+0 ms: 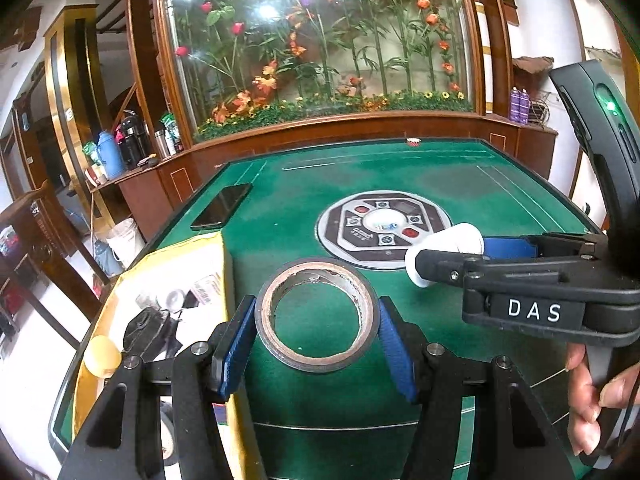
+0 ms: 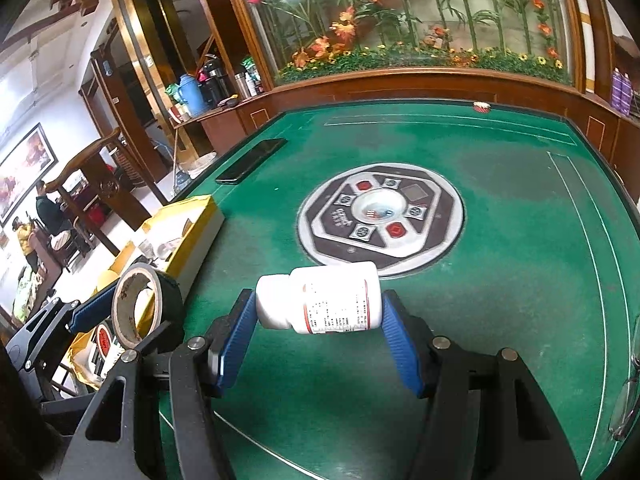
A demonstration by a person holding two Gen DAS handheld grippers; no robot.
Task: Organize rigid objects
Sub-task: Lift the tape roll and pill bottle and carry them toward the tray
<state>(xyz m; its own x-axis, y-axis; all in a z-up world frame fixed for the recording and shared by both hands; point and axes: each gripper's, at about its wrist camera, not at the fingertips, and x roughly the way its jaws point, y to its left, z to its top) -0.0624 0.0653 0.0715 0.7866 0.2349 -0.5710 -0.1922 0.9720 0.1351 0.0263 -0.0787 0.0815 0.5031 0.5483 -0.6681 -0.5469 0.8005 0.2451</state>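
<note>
Up above the green tabletop [image 1: 500,200], the left tool [image 1: 316,336] pinches a roll of tape [image 1: 316,316] across its rim between blue pads. Beside it, the right tool [image 2: 316,320] clamps a white pill bottle [image 2: 320,300] lying sideways, end to end, near the yellow box [image 2: 188,232].

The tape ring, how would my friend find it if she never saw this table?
Start at the green table with the round button panel in its middle. Near the panel, beside a yellow box, the left tongs grip the tape ring between blue pads. It's a dark hoop you can see through, unlike the solid white pill bottle held in the right tongs.
</note>
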